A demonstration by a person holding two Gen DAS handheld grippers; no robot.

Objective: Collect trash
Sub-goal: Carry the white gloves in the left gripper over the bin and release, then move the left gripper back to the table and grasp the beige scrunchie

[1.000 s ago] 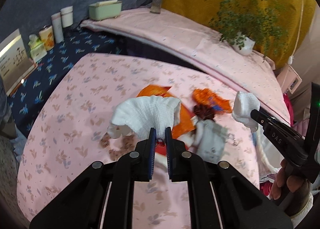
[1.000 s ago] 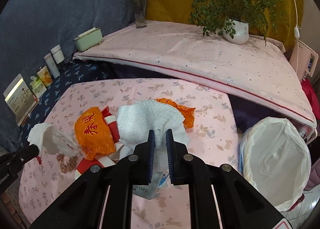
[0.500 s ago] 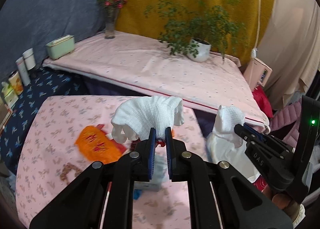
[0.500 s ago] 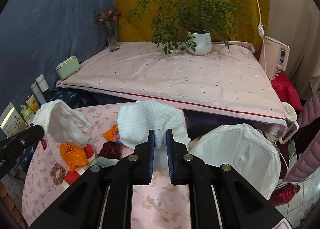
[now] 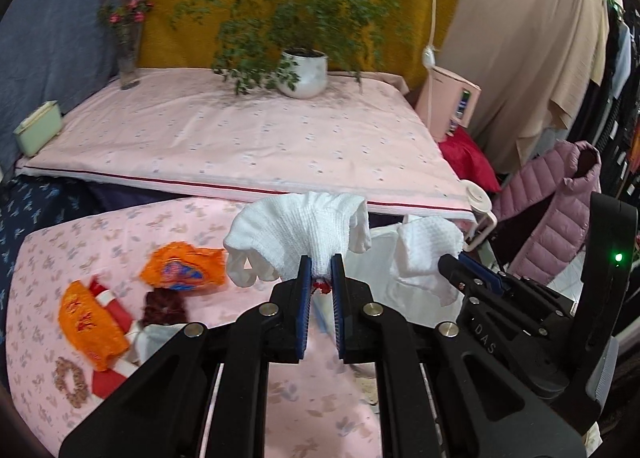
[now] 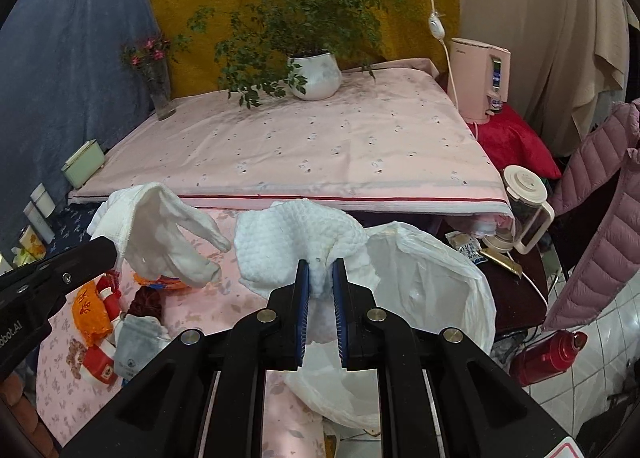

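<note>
While both claws hang above the near table's pink floral tablecloth (image 5: pixel 100 234), each one has a wad of white stuff pinched in it. The left gripper (image 5: pixel 319 272) is clamped on a crumpled white ribbed tissue wad (image 5: pixel 298 230), with a bit of something red peeking out between the blue pads right under it, can't tell what that is. The right gripper (image 6: pixel 320 278) is squeezed shut on a bumpy white paper towel (image 6: pixel 296 242), and that towel sits just over the left rim of the white plastic trash bag (image 6: pixel 432 286), which gapes open at the right end of the table. From the left wrist view the right claw shows up on the right side holding its towel (image 5: pixel 426 254) in front of the bag. Still lying on the cloth to the left: an orange crinkly snack wrapper (image 5: pixel 182 268), another orange wrapper with red lettering (image 5: pixel 90 324), a red and white packet (image 6: pixel 100 366), a dark maroon scrunched thing (image 5: pixel 162 304), a grey pouch (image 6: pixel 136 342) and a brownish beaded ring (image 5: pixel 72 382). Farther back there's a bigger pink-sheeted platform (image 5: pixel 240 138) with a leafy plant in a white pot (image 5: pixel 304 72) and a glass vase of pink flowers (image 5: pixel 128 54).
</note>
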